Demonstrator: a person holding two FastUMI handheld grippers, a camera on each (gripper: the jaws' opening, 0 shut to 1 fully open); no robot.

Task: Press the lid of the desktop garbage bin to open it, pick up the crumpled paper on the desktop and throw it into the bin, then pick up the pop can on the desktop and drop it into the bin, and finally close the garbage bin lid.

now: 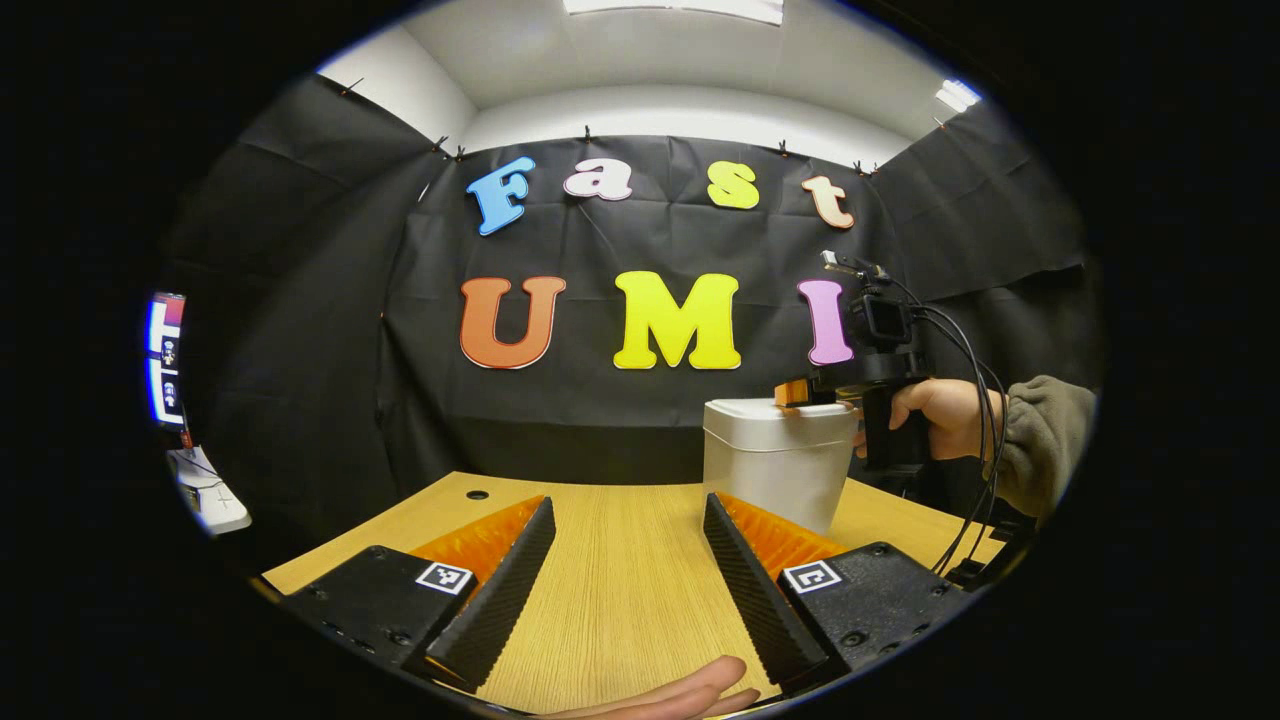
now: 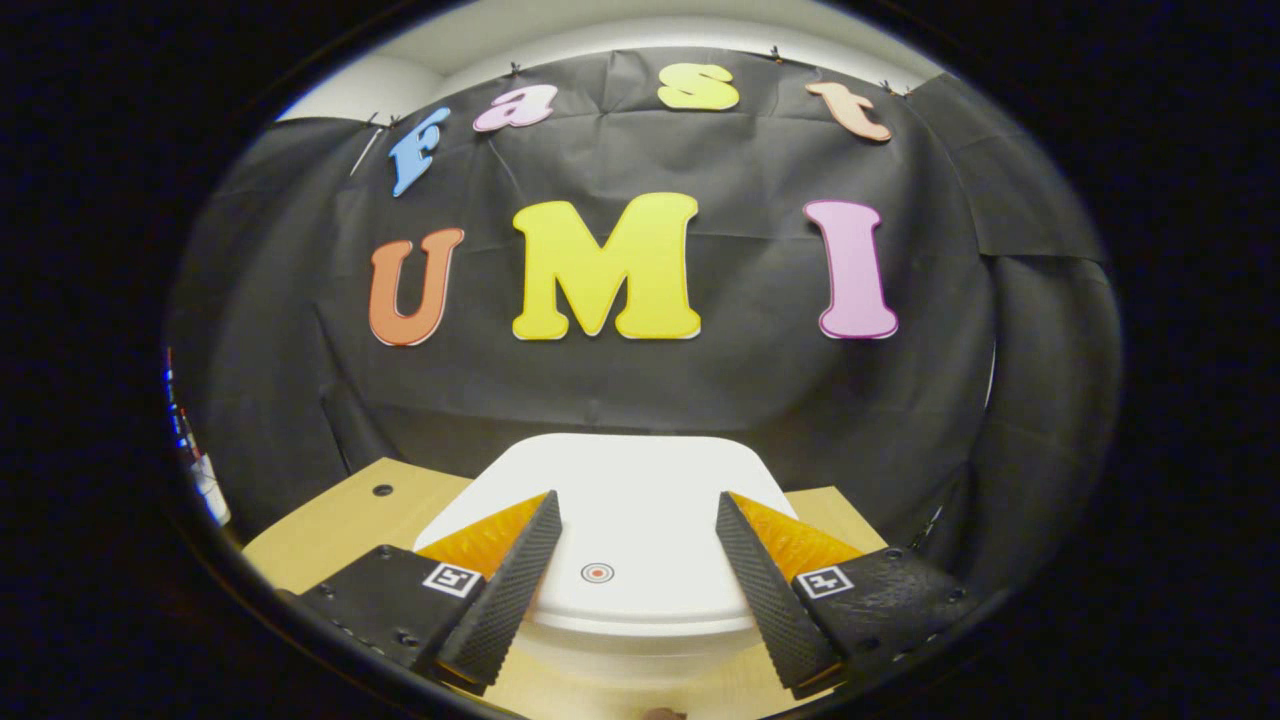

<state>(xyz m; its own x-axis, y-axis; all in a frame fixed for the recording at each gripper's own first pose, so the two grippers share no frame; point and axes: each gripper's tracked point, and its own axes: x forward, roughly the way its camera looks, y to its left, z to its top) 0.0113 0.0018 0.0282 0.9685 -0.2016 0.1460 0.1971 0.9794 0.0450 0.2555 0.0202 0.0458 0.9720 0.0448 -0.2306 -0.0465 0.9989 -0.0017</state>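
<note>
Bin (image 1: 775, 460) stands on the wooden surface (image 1: 620, 560), lid (image 2: 620, 520) shut; it looks light, stiff plastic, likely to skid. Right tongs (image 2: 632, 575) hover spread just above the lid's ring mark (image 2: 597, 572), the spot to press. Left tongs (image 1: 628, 570) gape, empty.

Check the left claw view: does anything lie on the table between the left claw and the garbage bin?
No. In the left claw view, only bare table runs from the open left claw to the garbage bin.
</note>
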